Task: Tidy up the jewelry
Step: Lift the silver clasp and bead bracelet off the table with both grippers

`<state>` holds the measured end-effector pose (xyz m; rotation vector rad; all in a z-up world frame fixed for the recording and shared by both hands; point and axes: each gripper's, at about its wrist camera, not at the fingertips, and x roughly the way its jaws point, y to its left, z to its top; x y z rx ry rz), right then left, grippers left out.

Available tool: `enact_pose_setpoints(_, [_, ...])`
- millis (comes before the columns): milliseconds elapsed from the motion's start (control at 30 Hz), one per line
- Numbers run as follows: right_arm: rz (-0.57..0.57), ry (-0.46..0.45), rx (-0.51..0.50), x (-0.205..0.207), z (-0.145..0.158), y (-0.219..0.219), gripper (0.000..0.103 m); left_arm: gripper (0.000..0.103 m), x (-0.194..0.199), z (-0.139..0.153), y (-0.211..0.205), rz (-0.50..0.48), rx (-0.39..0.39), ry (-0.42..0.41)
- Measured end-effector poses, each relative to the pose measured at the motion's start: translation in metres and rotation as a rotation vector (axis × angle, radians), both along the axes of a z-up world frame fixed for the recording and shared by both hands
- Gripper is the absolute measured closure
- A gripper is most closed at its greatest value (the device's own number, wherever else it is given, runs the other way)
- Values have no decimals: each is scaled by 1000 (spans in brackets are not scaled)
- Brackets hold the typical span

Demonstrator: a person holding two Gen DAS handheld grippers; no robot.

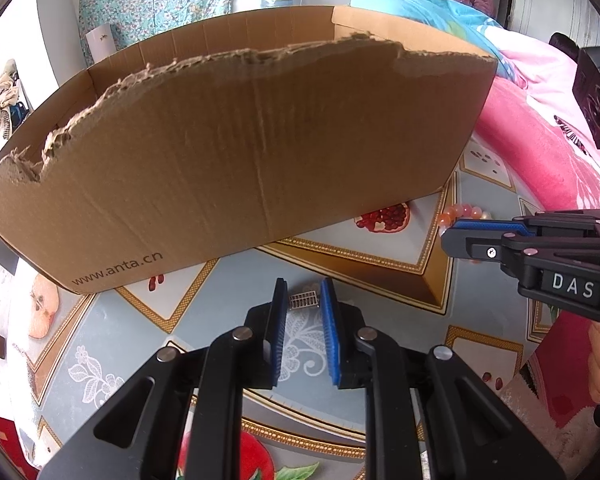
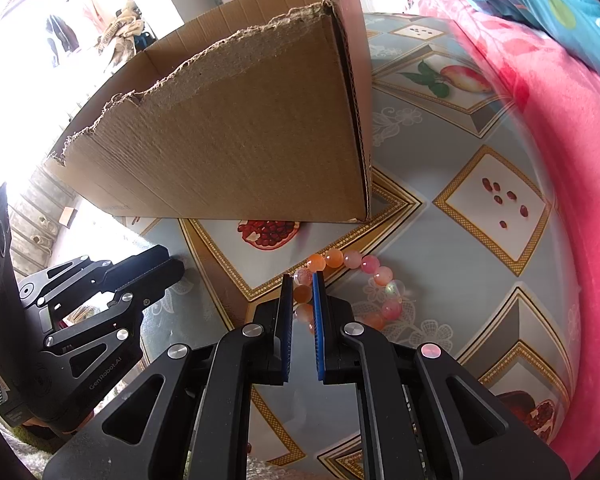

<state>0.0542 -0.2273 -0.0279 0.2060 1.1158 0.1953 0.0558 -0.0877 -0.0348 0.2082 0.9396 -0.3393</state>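
Two tools before a torn cardboard box [image 1: 236, 152] on the patterned desk [image 2: 480, 240].
Box interior hidden. Left tool [image 1: 304, 300] pinches a small metal bracelet [image 1: 303, 301], partly covered; right tool [image 2: 302, 292], nearly closed, grips the bead bracelet [image 2: 352, 260] right of the box.

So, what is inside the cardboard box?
Only the bare inner walls of the cardboard box show above its torn front edge. Its floor and any contents are hidden by the front wall.
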Motion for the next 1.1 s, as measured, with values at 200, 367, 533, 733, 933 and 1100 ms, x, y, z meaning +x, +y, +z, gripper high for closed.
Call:
enact_pose_setpoints(200, [1, -1, -4, 0, -1, 2, 96, 87, -1, -1, -14, 15, 35, -10])
enact_pose_setpoints(367, [1, -1, -5, 0, -1, 3, 96, 89, -1, 0, -18, 12, 30, -10])
enact_pose_setpoints(533, [1, -1, -5, 0, -1, 2, 96, 89, 0, 0, -13, 5, 17, -6])
enact_pose_setpoints(733, [-4, 2, 4, 1, 0, 1, 96, 89, 0, 1, -4, -4, -14, -1])
enact_pose_setpoints(933, [-14, 3, 28, 2, -1, -3, 96, 92, 4, 1, 14, 18, -77, 10])
enact_pose_setpoints(1100, [-24, -5, 30, 1, 1, -7, 96, 95, 5, 3, 31, 45, -138, 24])
